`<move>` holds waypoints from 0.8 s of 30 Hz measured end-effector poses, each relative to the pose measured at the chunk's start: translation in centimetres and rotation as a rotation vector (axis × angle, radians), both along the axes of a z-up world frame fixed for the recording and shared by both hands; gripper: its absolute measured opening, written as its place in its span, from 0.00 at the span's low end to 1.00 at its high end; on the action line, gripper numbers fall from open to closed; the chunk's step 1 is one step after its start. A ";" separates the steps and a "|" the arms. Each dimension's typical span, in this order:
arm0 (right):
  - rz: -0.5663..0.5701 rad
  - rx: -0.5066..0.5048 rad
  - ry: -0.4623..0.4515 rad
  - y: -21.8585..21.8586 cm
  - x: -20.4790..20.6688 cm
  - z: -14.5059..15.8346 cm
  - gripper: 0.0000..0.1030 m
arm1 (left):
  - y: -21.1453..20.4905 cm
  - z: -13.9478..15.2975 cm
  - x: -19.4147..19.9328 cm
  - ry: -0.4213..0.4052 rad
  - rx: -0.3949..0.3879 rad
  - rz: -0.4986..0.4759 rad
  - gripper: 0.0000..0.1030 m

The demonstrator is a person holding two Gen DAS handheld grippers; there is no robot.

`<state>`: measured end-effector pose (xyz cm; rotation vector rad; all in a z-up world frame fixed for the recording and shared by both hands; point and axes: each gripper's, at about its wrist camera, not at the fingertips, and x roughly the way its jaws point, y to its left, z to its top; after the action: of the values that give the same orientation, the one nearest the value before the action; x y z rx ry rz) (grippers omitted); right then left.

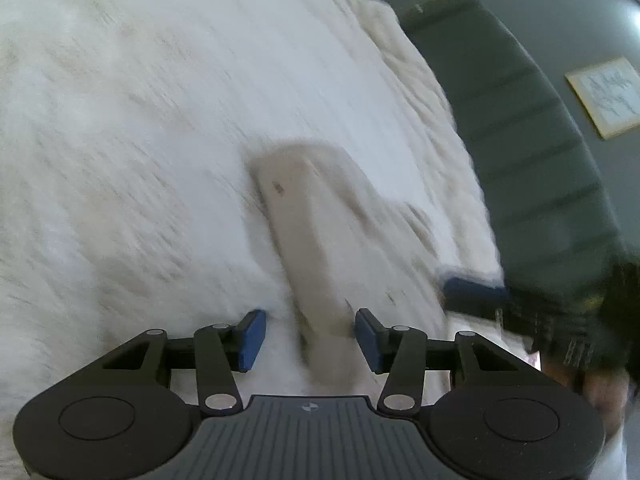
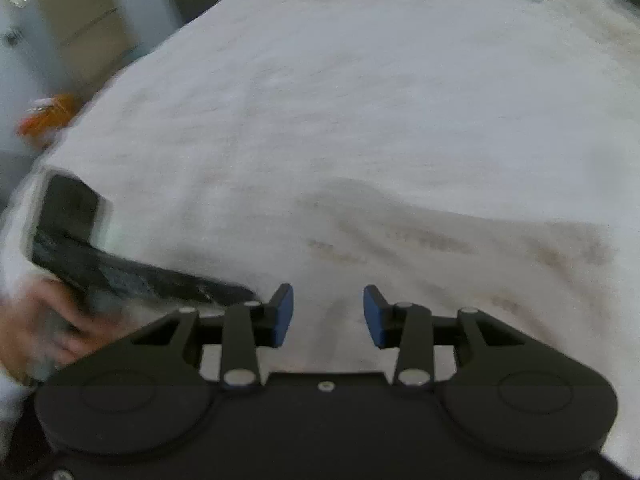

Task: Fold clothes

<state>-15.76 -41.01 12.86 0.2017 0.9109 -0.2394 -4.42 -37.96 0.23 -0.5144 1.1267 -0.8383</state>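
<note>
Standing apart with blue pads, the jaws of the left gripper (image 1: 310,338) straddle a narrow beige folded strip of cloth (image 1: 304,240); the strip runs from between the fingers out across the bed, nearer the right-hand pad, though blur hides whether either pad touches it. That strip lies on a white fluffy bed cover (image 1: 140,120), which fills most of the left wrist view. At the right edge of that view, a blue pad of the other tool and a person's hand (image 1: 600,392) show, badly smeared. Beyond the bed stand a dark padded headboard (image 1: 532,140) and a framed picture on the grey wall (image 1: 608,96). The right gripper (image 2: 328,316) also has its jaws parted, with nothing between them, over the same white cover. At lower left of its view a hand holds a black handle. An orange object (image 2: 48,118) lies off the bed, too blurred to identify.
</note>
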 end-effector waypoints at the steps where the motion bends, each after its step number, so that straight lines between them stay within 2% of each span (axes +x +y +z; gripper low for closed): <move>1: 0.004 -0.005 -0.008 0.8 -0.8 -0.6 0.33 | -0.3 0.2 -0.1 -0.016 -0.008 0.010 0.49; 4: 0.043 -0.009 -0.051 5.2 -3.6 -3.4 0.32 | -2.0 0.3 -0.6 -0.030 -0.036 -0.016 0.51; 6: 0.051 -0.025 -0.036 7.5 -4.6 -5.2 0.31 | -3.4 0.3 -1.0 -0.057 -0.018 -0.050 0.50; 8: 0.075 -0.095 0.003 10.7 -6.3 -6.9 0.31 | -4.4 0.1 -1.3 -0.100 0.029 -0.052 0.44; 9: 0.087 -0.104 0.016 11.7 -7.0 -7.3 0.31 | -4.7 0.0 -1.4 -0.110 0.045 -0.047 0.39; 13: 0.150 -0.070 0.056 13.9 -9.9 -7.4 0.30 | -4.2 -0.6 -1.0 -0.068 0.032 0.013 0.38; 15: 0.195 -0.056 0.060 13.0 -11.3 -5.9 0.30 | -4.1 -0.6 -1.0 -0.067 0.036 0.014 0.38; 18: 0.189 -0.024 0.008 10.6 -12.5 -3.3 0.32 | -4.0 -0.6 -1.0 -0.065 0.039 0.017 0.38; 20: 0.088 -0.111 -0.037 6.7 -12.0 -1.8 0.32 | -3.7 -0.7 -1.0 -0.057 0.036 0.014 0.38; 22: -0.024 -0.184 -0.041 2.8 -10.7 -1.6 0.30 | -3.6 -0.6 -1.0 -0.054 0.037 0.013 0.38; 24: -0.126 -0.204 -0.036 -1.1 -9.6 -2.2 0.30 | -3.6 -0.5 -1.0 -0.055 0.042 0.006 0.39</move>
<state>-25.37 -42.15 10.61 0.0745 0.8332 -0.4417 -5.46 -41.52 -0.28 -0.4573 1.0891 -0.8171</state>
